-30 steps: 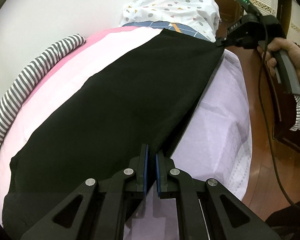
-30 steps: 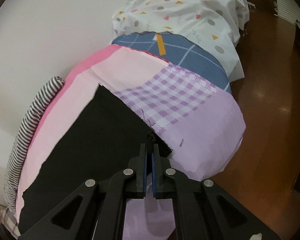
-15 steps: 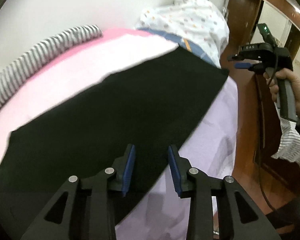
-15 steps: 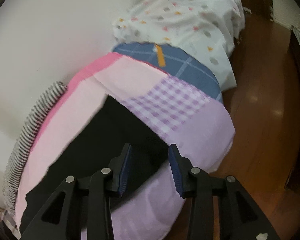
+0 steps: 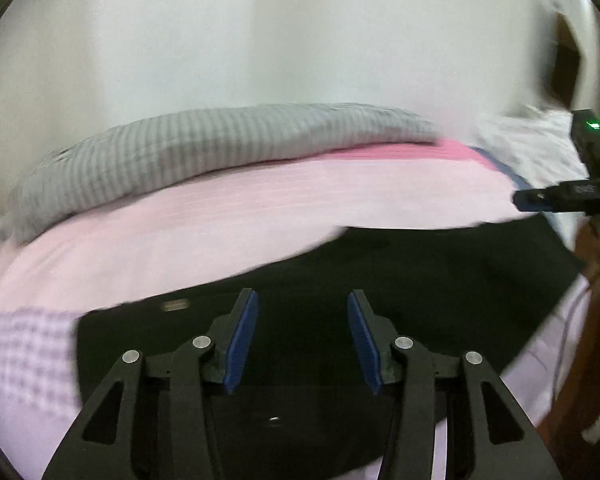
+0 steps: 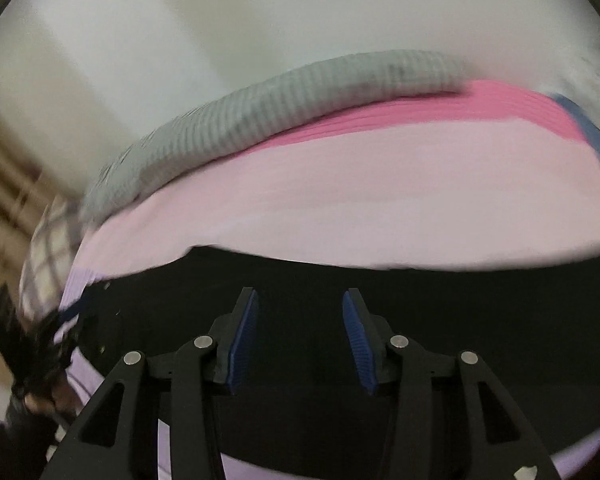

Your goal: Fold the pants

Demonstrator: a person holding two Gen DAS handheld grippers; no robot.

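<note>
Pants (image 5: 420, 280), black and flat, lie across our pink and lilac bedsheet (image 5: 260, 208), with a grey striped blanket (image 5: 204, 148) bunched along the wall side. Our left gripper (image 5: 303, 338) hangs over them spread wide, holding nothing; our right gripper (image 6: 298, 340) does likewise, empty, over the dark cloth

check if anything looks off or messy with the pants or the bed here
Nothing stands out. The black pants lie flat on the pink sheet, no bunching visible through the blur. Both the left gripper and the right gripper are open above them. The striped grey blanket sits along the wall side.
</note>
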